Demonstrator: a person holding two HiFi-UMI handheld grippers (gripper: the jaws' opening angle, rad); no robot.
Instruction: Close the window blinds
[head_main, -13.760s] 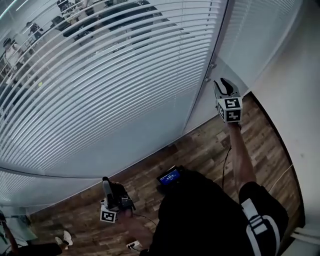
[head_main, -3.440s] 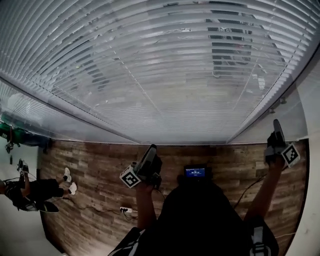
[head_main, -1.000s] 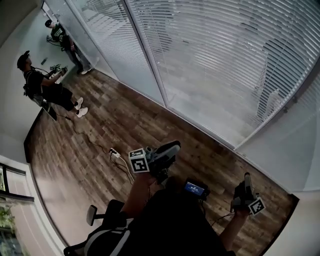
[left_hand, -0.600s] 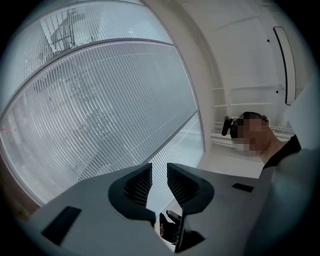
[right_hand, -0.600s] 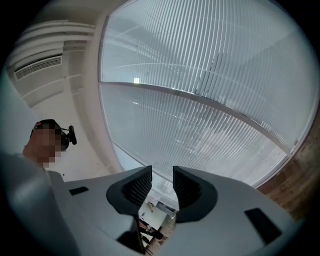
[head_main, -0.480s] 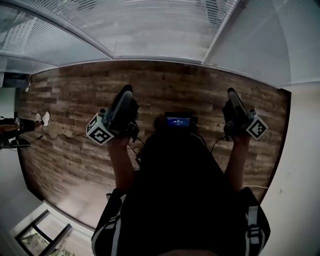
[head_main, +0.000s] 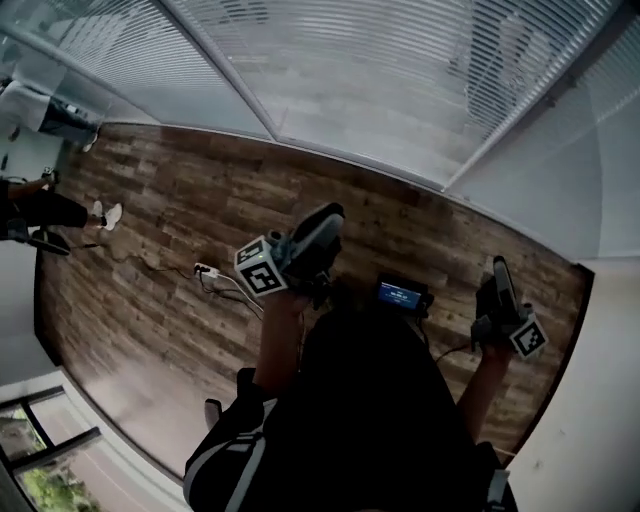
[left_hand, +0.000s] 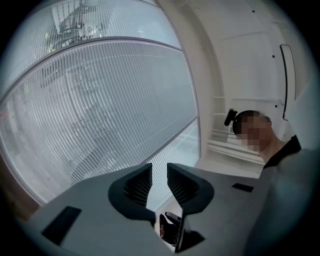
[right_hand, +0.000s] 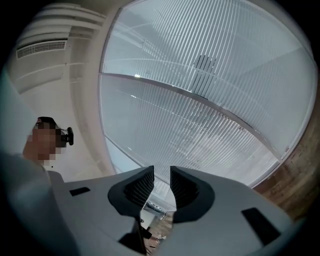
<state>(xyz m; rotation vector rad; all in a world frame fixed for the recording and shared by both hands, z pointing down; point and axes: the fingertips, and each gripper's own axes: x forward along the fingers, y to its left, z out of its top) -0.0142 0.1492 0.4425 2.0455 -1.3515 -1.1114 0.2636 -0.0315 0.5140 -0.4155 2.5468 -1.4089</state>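
White slatted window blinds (head_main: 400, 80) hang behind glass panels across the top of the head view, and they fill both gripper views (left_hand: 100, 110) (right_hand: 200, 100). My left gripper (head_main: 325, 222) is held up over the wooden floor, well short of the blinds. Its jaws (left_hand: 159, 172) stand slightly apart with nothing between them. My right gripper (head_main: 497, 270) hangs lower at the right, also away from the blinds. Its jaws (right_hand: 161, 175) are closing, a narrow gap still shows, and nothing is between them.
Wooden floor (head_main: 180, 210) runs up to the glass wall. A white power strip (head_main: 205, 270) with a cable lies on it. A small device with a blue screen (head_main: 403, 294) sits at my chest. A person's legs (head_main: 40, 210) show at the left edge. A white wall (head_main: 600, 400) stands at right.
The head view has swung, so more of the blinds shows at the top. The right gripper has dropped lower and to the right, and the left gripper sits nearer the middle.
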